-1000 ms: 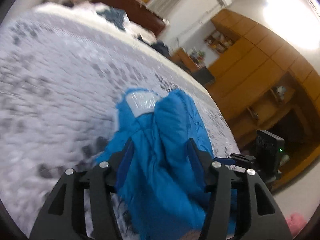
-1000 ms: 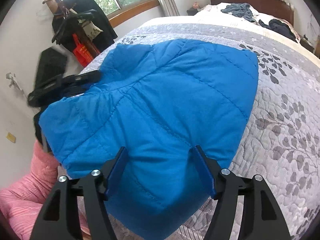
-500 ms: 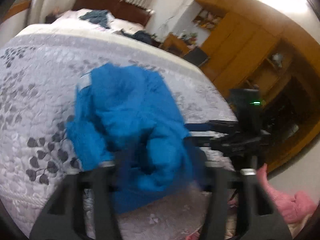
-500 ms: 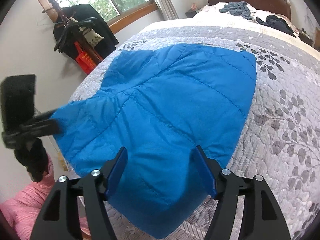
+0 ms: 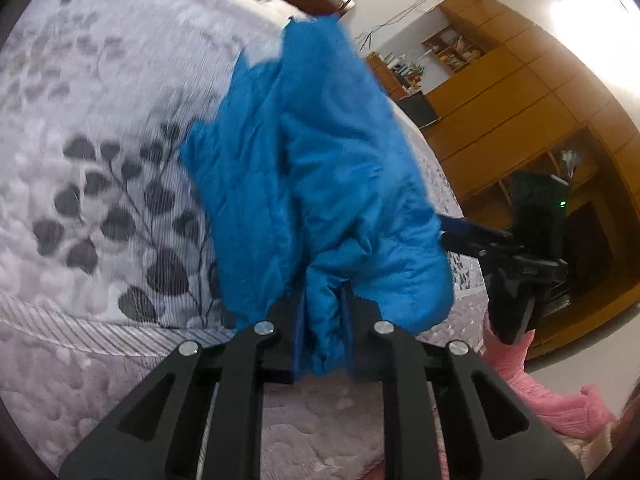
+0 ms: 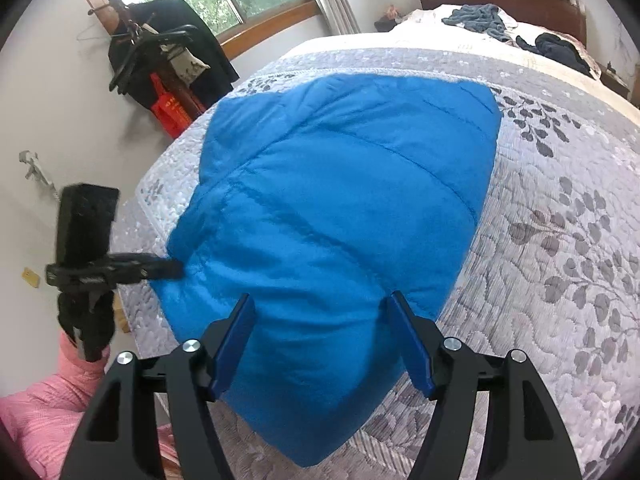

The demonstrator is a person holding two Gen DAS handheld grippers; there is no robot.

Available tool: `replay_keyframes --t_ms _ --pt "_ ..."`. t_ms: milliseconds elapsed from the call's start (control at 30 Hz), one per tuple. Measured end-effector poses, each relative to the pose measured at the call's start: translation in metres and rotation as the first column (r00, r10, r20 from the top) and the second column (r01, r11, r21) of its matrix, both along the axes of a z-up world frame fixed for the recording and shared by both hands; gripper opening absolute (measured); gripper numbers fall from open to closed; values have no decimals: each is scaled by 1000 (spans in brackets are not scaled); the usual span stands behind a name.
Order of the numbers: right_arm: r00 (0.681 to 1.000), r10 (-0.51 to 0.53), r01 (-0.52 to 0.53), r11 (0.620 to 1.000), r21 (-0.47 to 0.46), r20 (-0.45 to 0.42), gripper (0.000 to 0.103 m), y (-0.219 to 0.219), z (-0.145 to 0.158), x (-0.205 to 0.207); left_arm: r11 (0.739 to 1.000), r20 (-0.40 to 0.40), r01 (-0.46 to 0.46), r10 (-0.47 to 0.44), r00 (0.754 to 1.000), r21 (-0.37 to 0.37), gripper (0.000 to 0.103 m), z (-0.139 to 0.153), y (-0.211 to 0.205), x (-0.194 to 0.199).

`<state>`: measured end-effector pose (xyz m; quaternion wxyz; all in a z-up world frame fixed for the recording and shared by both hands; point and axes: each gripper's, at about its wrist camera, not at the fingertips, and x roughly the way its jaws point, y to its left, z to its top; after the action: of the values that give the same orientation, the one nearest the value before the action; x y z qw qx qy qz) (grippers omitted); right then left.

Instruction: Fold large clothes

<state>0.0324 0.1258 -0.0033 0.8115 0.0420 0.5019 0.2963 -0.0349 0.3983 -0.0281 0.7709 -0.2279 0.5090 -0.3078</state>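
The left gripper (image 5: 322, 332) pinched the blue jacket (image 6: 340, 208) at its bed-edge (image 6: 132, 216) corner; the right gripper (image 6: 324, 344) gaped empty above its near hem.

Bed (image 6: 560, 240) w/ blue jacket (image 6: 340, 200), dark clothes (image 6: 556, 50)

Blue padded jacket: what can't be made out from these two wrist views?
- Blue padded jacket, left wrist view: bunched and motion-blurred; which part the left gripper clamps is unclear.
- Right wrist view: the jacket's near hem hides behind the open right gripper; its underside lies against the quilt.
- Dark clothes by the headboard: too small to identify.
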Motion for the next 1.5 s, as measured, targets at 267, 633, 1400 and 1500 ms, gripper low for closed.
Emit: replay_keyframes --t_ms 267,633,1400,1500 --pt "1000 7 -7 1000 1 16 72 -1 0 -3 999 29 9 -10 1000 39 19 -1 -6 -2" --pt "992 -70 98 953 287 -109 89 -64 -4 10 991 249 -61 29 968 121 88 89 -6 11" --pt "952 -40 182 872 454 -305 97 -83 -80 65 993 -16 34 -33 999 112 98 19 -16 108" --pt "948 -25 180 865 469 -318 99 -78 -87 66 998 -35 52 -51 998 39 101 6 -11 110"
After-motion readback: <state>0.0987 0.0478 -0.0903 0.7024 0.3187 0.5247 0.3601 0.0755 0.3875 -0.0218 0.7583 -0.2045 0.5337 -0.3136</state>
